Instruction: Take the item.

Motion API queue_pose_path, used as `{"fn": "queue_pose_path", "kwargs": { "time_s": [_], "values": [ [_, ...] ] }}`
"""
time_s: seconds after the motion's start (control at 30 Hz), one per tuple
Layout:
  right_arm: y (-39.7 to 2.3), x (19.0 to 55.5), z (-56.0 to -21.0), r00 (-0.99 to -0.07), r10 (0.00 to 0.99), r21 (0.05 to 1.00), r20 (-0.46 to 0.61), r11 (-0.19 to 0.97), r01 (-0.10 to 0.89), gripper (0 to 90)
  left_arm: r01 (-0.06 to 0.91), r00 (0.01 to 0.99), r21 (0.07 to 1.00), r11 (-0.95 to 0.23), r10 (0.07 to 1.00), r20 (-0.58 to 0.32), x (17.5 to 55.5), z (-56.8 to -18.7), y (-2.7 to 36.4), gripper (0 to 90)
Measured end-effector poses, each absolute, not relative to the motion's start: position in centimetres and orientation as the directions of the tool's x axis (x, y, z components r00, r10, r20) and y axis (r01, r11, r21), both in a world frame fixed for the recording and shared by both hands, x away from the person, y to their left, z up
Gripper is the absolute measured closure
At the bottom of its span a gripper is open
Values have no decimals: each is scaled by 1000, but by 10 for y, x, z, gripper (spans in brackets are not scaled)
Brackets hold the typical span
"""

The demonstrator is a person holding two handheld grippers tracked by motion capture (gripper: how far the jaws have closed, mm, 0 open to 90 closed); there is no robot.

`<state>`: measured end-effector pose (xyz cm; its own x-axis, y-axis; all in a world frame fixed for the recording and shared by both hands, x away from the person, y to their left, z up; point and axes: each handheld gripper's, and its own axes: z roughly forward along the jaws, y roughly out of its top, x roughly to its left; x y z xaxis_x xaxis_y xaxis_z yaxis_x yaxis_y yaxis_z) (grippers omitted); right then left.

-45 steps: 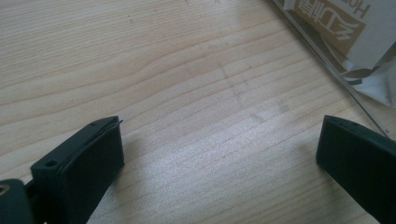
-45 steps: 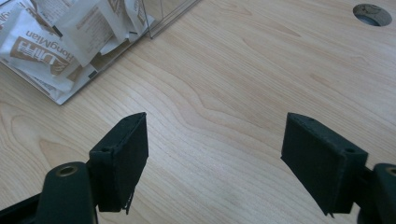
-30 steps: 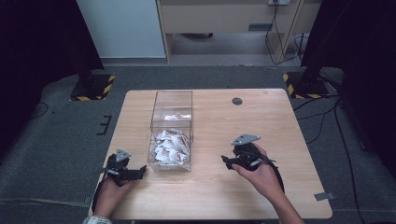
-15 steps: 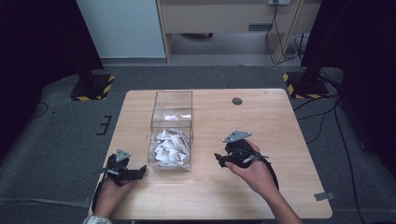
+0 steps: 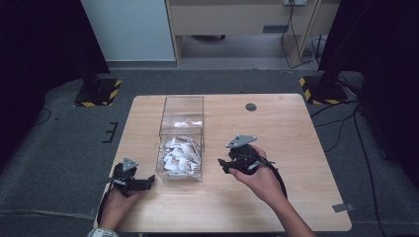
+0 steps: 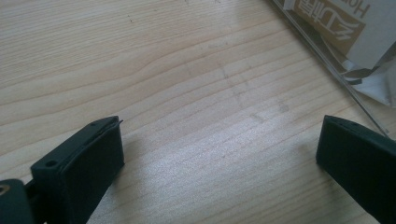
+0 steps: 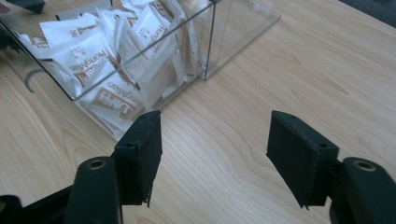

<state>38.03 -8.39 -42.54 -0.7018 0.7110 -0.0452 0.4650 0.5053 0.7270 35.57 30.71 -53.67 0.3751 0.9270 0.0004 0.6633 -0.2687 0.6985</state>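
High view: right hand-held gripper (image 5: 223, 166) raised, angled toward clear box (image 5: 181, 143).

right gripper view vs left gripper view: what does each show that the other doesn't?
Right gripper view: the right gripper, jaws apart with nothing between them and just closing a little, the clear box's empty far compartment, and many white sachets piled in the near one.
Left gripper view: the left gripper, jaws wide apart over bare wood, nothing between them.
Both: the wooden table, a wall of the box, brown-printed sachets behind it.
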Motion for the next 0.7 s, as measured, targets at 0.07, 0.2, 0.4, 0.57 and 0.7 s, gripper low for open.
{"fn": "queue_pose_path", "kwargs": {
  "time_s": [0.07, 0.2, 0.4, 0.57, 0.7],
  "values": [
    [-80, 381, -424, -702, 711, 731, -43, 502, 463, 377, 663, 375, 698, -268, 927, 0, 356, -537, 307, 0],
    [-73, 382, -418, -707, 706, 739, -45, 499, 452, 392, 663, 375, 698, -269, 927, 0, 356, -537, 307, 0],
    [-66, 383, -411, -709, 704, 748, -42, 492, 445, 444, 663, 375, 698, -268, 927, 0, 356, -537, 307, 0],
    [-59, 386, -407, -714, 699, 750, -36, 492, 443, 481, 663, 375, 698, -268, 927, 0, 356, -537, 307, 0],
    [-54, 389, -405, -717, 696, 754, -32, 488, 440, 502, 663, 375, 698, -269, 927, 0, 356, -537, 307, 0]
  ]
}}
